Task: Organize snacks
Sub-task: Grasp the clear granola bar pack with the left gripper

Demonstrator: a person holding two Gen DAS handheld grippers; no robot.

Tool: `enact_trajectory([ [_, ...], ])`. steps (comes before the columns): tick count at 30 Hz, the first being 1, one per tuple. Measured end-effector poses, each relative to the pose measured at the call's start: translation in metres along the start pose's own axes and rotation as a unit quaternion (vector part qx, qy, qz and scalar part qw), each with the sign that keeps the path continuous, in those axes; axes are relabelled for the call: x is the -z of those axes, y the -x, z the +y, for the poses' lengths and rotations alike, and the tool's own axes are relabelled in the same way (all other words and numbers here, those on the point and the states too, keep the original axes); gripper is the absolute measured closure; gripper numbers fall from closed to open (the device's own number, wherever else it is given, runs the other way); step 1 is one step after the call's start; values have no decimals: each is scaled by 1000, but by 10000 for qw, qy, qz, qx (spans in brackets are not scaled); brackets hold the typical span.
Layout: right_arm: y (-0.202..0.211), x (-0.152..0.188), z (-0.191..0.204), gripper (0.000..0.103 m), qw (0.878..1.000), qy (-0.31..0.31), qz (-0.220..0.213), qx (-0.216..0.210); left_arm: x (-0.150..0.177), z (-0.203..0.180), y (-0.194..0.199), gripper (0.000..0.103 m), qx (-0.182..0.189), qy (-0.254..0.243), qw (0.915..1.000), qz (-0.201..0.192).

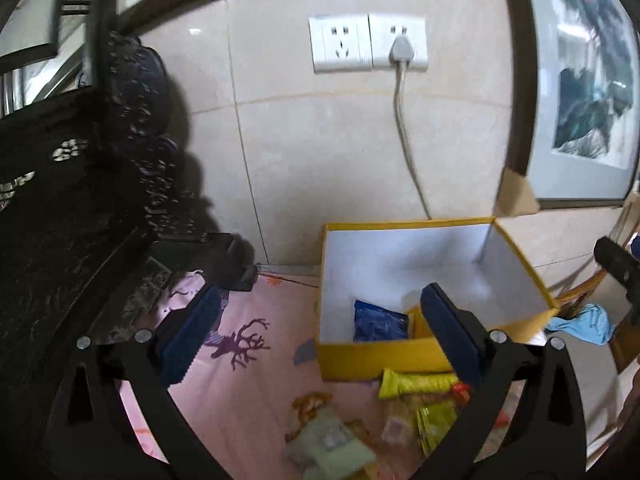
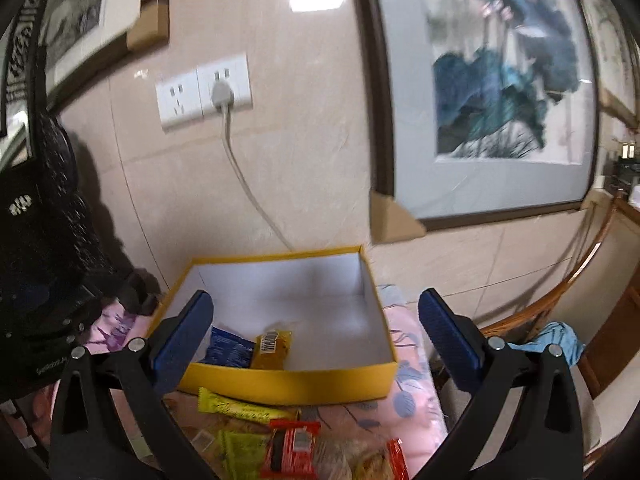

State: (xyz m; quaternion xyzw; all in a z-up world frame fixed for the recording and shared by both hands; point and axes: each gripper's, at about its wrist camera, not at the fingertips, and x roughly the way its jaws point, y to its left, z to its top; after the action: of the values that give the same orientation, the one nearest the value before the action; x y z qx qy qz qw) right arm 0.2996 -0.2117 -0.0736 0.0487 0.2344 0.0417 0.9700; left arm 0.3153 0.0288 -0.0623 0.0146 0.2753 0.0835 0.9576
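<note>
Right wrist: loose snack packets [image 2: 280, 436] crowd before yellow box [image 2: 288, 386].

left wrist: tilted down, wallward | right wrist: same | shared: yellow box [image 1: 400, 354]

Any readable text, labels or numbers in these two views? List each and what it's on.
None legible.
Barcode label on the yellow packet in the yellow box: digits too small.
Blue packet: print blurred.
Faint grey lettering on the black gear at far left: unreadable.
Red wrapper and green bar: print blurred.
</note>
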Motion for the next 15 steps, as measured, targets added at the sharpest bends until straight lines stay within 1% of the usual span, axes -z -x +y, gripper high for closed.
enact_trajectory([
  [1,14,3,0,1,10000,-35,33,30,5,6,12,2,-61,9,10000,6],
  [3,30,10,2,1,9998,-90,145,48,17,17,29,2,-184,67,9998,68],
  [5,42,25,8,1,9989,-24,466,85,39,34,43,2,-204,144,9994,252],
  [6,48,34,12,1,9983,74,565,130,54,43,49,2,-104,142,9993,323],
  [8,59,55,24,1,9951,547,666,482,92,62,61,2,258,4,9984,509],
  [9,61,66,30,1,9925,789,716,602,107,68,63,2,341,-68,9974,625],
  [10,58,82,38,1,9884,1067,889,621,123,76,65,2,336,-124,9966,741],
  [12,49,106,46,1,9838,1248,1206,447,152,90,59,2,117,-191,9942,1051],
  [14,37,134,52,1,9821,1122,1512,71,175,100,47,2,-105,-113,9896,1427],
  [15,28,148,54,1,9802,1025,1693,-37,186,104,39,2,-84,-49,9867,1623],
])
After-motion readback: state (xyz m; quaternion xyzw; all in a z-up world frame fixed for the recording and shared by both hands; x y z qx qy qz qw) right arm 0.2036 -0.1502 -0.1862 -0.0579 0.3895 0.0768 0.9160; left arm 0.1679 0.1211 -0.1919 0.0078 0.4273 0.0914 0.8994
